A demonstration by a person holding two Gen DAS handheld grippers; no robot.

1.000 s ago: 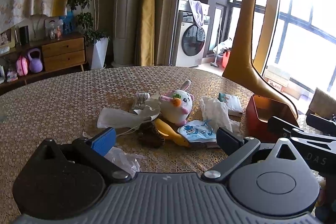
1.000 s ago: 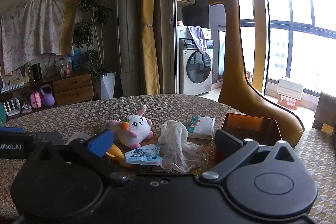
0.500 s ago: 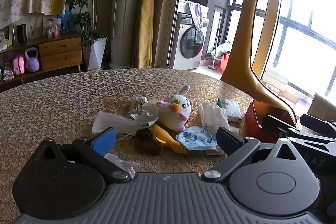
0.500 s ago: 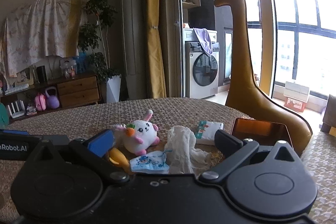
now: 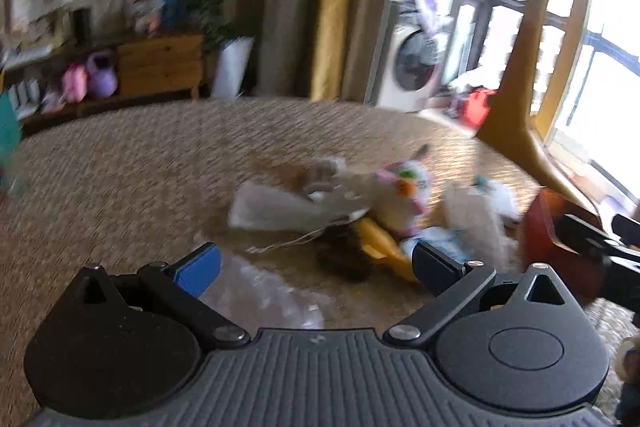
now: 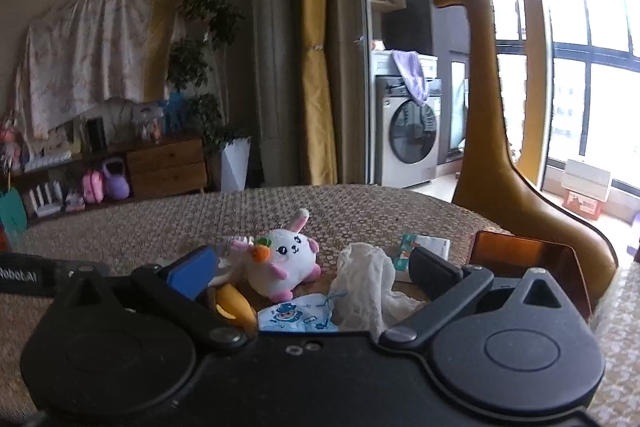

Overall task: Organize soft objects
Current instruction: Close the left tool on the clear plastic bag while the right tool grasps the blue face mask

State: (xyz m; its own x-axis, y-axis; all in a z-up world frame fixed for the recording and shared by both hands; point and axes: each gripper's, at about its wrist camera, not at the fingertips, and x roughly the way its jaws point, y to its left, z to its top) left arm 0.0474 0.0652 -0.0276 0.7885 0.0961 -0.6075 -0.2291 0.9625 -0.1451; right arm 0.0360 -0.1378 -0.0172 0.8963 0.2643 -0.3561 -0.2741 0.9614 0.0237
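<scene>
A pile of soft things lies mid-table: a white plush bunny (image 6: 286, 259) with a carrot, a crumpled white cloth (image 6: 366, 287), a blue-printed face mask (image 6: 298, 317), a yellow plush piece (image 6: 236, 301) and a tissue pack (image 6: 424, 245). The blurred left wrist view shows the bunny (image 5: 404, 195), a white mask (image 5: 276, 207), a dark brown item (image 5: 346, 255) and clear plastic wrap (image 5: 268, 295). My left gripper (image 5: 316, 263) is open and empty above the wrap. My right gripper (image 6: 312, 271) is open and empty, short of the pile.
An orange-brown open box (image 6: 528, 267) stands at the table's right edge (image 5: 560, 247). A tall tan giraffe figure (image 6: 492, 131) stands behind it. The round table has a honeycomb-pattern cloth (image 6: 160, 223). The right gripper's body shows at the left wrist view's right edge (image 5: 600, 239).
The left wrist view has swung and gone blurred; the pile now sits further right and higher in it. The right gripper has drawn back and lifted a little. Both stay open.
</scene>
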